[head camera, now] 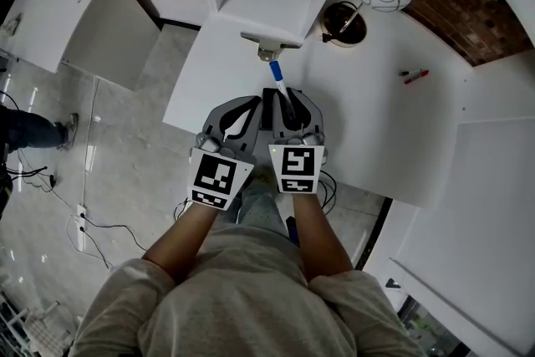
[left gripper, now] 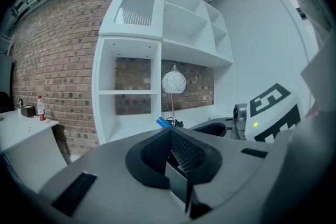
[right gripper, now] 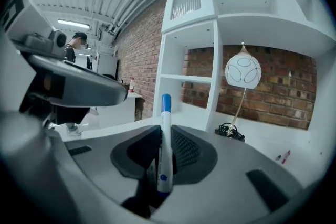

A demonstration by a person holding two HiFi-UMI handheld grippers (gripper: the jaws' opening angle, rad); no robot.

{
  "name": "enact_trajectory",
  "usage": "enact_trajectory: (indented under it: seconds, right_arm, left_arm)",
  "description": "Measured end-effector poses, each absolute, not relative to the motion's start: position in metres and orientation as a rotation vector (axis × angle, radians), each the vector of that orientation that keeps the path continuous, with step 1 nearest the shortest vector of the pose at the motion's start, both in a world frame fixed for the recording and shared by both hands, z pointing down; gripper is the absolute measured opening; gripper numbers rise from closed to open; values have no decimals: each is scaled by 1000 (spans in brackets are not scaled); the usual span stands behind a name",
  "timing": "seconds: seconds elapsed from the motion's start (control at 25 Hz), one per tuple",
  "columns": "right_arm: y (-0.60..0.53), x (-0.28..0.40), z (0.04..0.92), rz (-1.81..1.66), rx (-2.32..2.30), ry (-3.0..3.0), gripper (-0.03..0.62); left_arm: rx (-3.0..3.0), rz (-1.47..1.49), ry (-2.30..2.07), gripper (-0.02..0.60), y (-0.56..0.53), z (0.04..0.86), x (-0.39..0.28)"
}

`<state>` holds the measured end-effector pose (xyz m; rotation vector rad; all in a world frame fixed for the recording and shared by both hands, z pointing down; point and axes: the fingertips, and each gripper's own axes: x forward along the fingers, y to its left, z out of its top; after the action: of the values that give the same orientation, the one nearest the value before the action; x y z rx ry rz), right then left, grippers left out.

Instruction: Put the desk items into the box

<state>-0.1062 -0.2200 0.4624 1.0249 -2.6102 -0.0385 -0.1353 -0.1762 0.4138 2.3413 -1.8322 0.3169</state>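
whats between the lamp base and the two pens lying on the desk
Nothing: in the head view only bare white desk lies between the lamp base and the two pens.

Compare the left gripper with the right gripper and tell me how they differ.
The right gripper has its jaws clamped on a blue-capped marker that sticks out forward. The left gripper holds nothing. The left gripper's jaws are together, while the right gripper's jaws stand slightly apart around the marker's barrel. Both are grey, carry a cube with square patterns, and sit side by side over the white desk.
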Motion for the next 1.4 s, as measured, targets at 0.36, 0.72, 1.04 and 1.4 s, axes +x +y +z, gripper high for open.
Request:
enact_trajectory:
  seconds: [0.36, 0.72, 1.04, 1.4]
  right_arm:
    - [-215, -109, 495, 77, 782, -2335, 77]
    - [-198, -106, 513, 236, 539, -2116, 107]
    - [-194, -102, 509, 222, 608, -2157, 140]
    - [-207, -94, 489, 197, 830, -2301, 140]
  left_arm:
    - [2326, 316, -1845, 5, -170, 416, -136]
    - [2317, 317, -1848, 5, -165, 417, -140]
    - [2328, 317, -1834, 5, -167, 419, -139]
    - [2345, 328, -1806, 5, -171, 420, -134]
